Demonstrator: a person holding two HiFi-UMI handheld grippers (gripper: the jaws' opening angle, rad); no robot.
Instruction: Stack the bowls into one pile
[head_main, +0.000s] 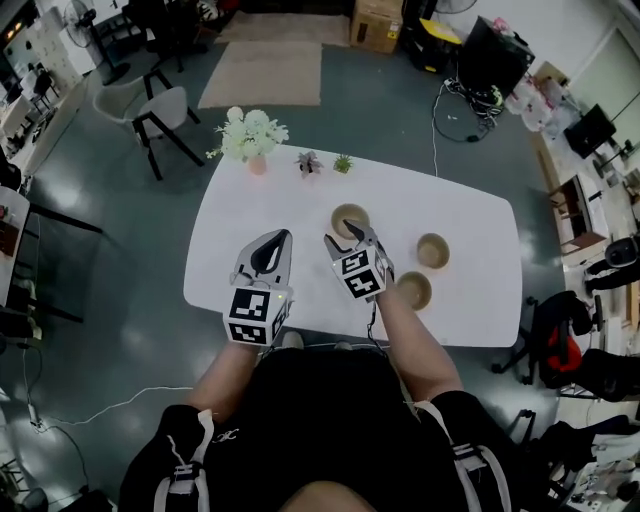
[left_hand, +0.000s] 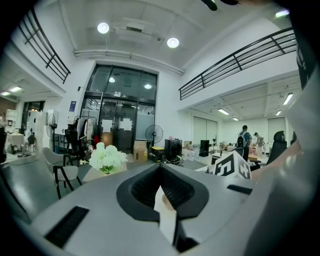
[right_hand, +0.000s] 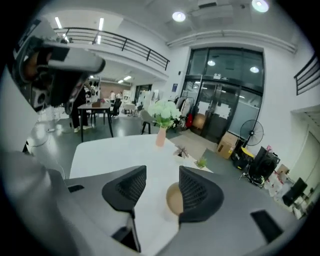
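Fingers (right_hand: 197, 192) of the right gripper (right_hand: 163, 172) stand spread wide, and we see nothing pinched between them. In the gap just past their tips a tan bowl (right_hand: 173, 200) lies on the white table (right_hand: 110, 150). It sits close against the right-hand finger, which hides part of its rim, and we cannot tell whether that finger touches it. The left-hand finger is clear of it, with bare tabletop between. In the head view this right gripper (head_main: 350, 238) reaches to the near side of that bowl (head_main: 348, 212).

Two more bowls (head_main: 433, 250) sit off to the right of these fingers, apart from them. One is about level with the tips, and the other bowl (head_main: 413, 290) is nearer us, beside the gripper's marker cube. Each stands alone on the table.

The left gripper (left_hand: 160, 167) has its fingers (left_hand: 142, 187) pressed together at the tips, holding nothing. Behind the tips is a narrow slit through which we see a strip of table. In the head view the left gripper (head_main: 280, 238) hovers over bare tabletop, left of the right gripper's fingers and clear of every bowl. Beyond both sets of fingertips, at the table's far edge, stands a vase of white flowers (head_main: 250, 135).
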